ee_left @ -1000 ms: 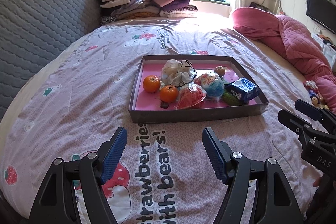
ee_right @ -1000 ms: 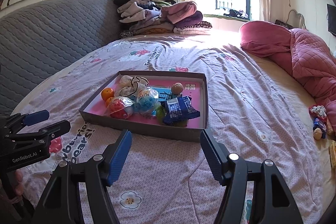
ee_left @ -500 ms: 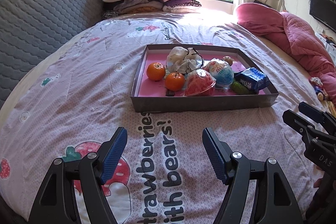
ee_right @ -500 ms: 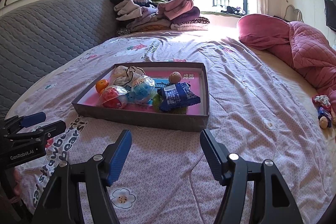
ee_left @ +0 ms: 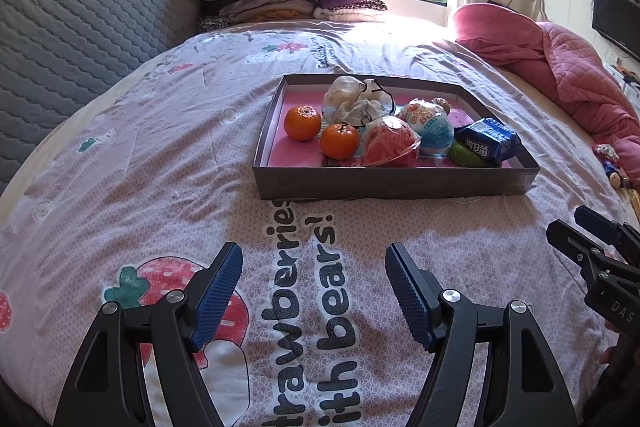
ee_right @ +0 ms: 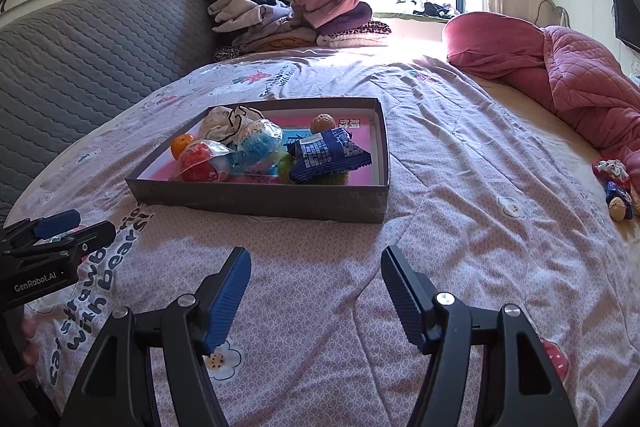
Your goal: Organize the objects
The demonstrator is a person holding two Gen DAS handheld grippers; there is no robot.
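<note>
Left wrist view: the left gripper (ee_left: 314,281) hangs above the printed bedspread (ee_left: 160,155) with its blue-padded fingers (ee_left: 218,291) spread wide and nothing between them. Ahead of it, apart from the fingertips, lies the shallow grey tray (ee_left: 394,181) with a pink floor. In the tray are two oranges (ee_left: 303,123) side by side at the left, a crumpled pale bag (ee_left: 354,103) behind them, a red wrapped ball (ee_left: 390,143), a blue-and-white wrapped ball (ee_left: 430,125) and a blue snack packet (ee_left: 488,143) resting on a green item (ee_left: 464,155). The right gripper (ee_left: 600,255) shows at the right edge; its opening cannot be judged from here. Right wrist view: the right gripper (ee_right: 316,275) also stands with its jaws parted and empty, above bare bedspread short of the tray's near wall (ee_right: 260,197). A small brown round item (ee_right: 323,123) sits at the back of the tray. Well off to the right, near the pink quilt (ee_right: 560,75), lie a few loose small items (ee_right: 614,187) on the bed. Judgement: the step in hand appears to be an approach or pause with neither tool engaged. If the loose items are to be gathered, the next move calls for the right gripper to swing right, descend over one and close on it; which item is meant cannot be told.
</note>
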